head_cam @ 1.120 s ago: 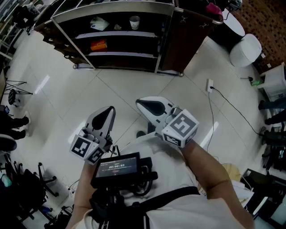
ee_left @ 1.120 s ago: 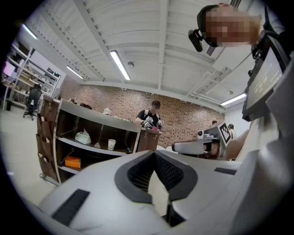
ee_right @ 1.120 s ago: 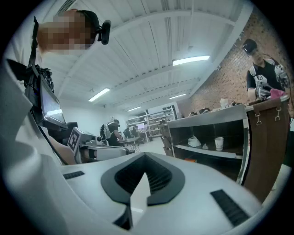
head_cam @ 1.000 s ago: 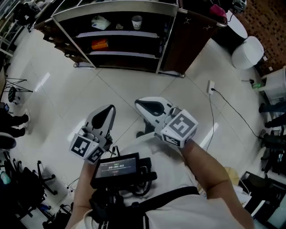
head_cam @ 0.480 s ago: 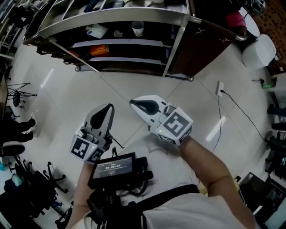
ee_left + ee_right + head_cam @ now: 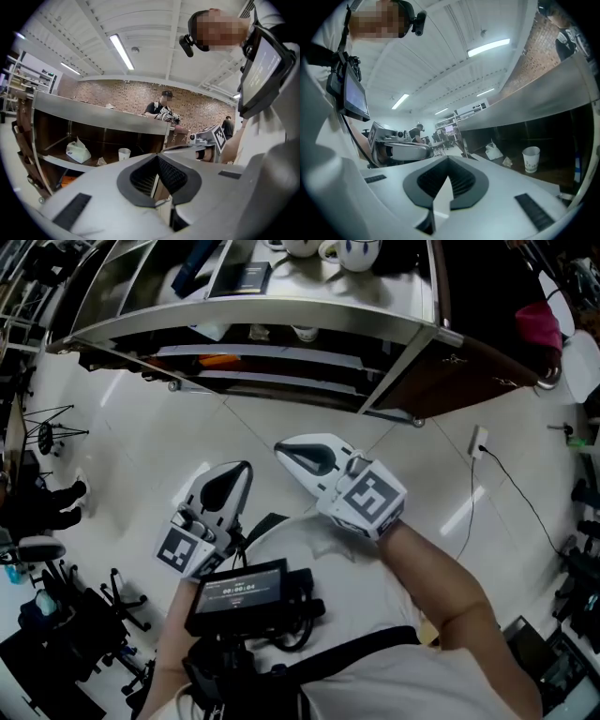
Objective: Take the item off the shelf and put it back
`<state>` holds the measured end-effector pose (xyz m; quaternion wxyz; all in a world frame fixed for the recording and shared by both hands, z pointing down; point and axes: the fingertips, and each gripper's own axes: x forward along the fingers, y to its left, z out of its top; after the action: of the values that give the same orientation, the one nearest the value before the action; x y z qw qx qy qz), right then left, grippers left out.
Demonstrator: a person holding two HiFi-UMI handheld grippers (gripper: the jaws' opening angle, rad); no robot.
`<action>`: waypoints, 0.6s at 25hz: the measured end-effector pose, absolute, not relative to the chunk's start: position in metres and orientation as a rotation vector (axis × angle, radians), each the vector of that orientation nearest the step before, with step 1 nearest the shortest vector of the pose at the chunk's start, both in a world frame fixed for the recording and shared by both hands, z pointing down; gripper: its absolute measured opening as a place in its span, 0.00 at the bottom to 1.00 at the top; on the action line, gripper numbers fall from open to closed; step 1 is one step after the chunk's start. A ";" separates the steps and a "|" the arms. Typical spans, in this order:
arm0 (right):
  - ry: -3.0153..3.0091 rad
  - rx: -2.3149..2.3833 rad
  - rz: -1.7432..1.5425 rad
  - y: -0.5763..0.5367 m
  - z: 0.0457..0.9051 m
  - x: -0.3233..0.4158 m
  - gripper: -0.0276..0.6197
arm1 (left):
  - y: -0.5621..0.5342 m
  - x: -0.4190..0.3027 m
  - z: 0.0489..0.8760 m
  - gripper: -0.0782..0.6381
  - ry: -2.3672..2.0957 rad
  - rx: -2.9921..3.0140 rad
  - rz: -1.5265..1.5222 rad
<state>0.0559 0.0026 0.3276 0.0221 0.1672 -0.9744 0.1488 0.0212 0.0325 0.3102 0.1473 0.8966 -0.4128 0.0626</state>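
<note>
My jaws are pressed together on both sides, with nothing between them. The left gripper (image 6: 231, 474) and the right gripper (image 6: 286, 451) hang side by side above the pale tiled floor (image 6: 141, 446), both pointing toward the far shelf (image 6: 281, 315). The paper cup (image 6: 531, 159) stands upright on a dark inner board of that shelf, under the metal top, well apart from me. Just left of it lies a crumpled scrap (image 6: 506, 161), and further left a white bag (image 6: 492, 151).
</note>
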 end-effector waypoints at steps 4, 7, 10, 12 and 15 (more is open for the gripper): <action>-3.011 0.504 0.501 -0.015 0.332 0.049 0.05 | 0.015 0.015 0.319 0.10 -1.205 2.547 0.203; -2.965 0.501 0.549 -0.021 0.338 0.044 0.05 | 0.001 0.006 0.325 0.10 -1.211 2.521 0.209; -2.955 0.566 0.537 -0.031 0.347 0.044 0.05 | -0.009 0.003 0.331 0.10 -1.194 2.537 0.213; -2.951 0.631 0.524 -0.037 0.351 0.046 0.05 | -0.012 0.002 0.336 0.10 -1.164 2.541 0.206; -2.899 0.703 0.540 -0.041 0.357 0.045 0.05 | -0.017 -0.004 0.343 0.10 -1.132 2.534 0.197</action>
<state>0.0452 -0.0413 0.3569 0.0549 0.2316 -0.9549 0.1778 -0.0037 -0.0172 0.3434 0.1787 0.8960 -0.4004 0.0696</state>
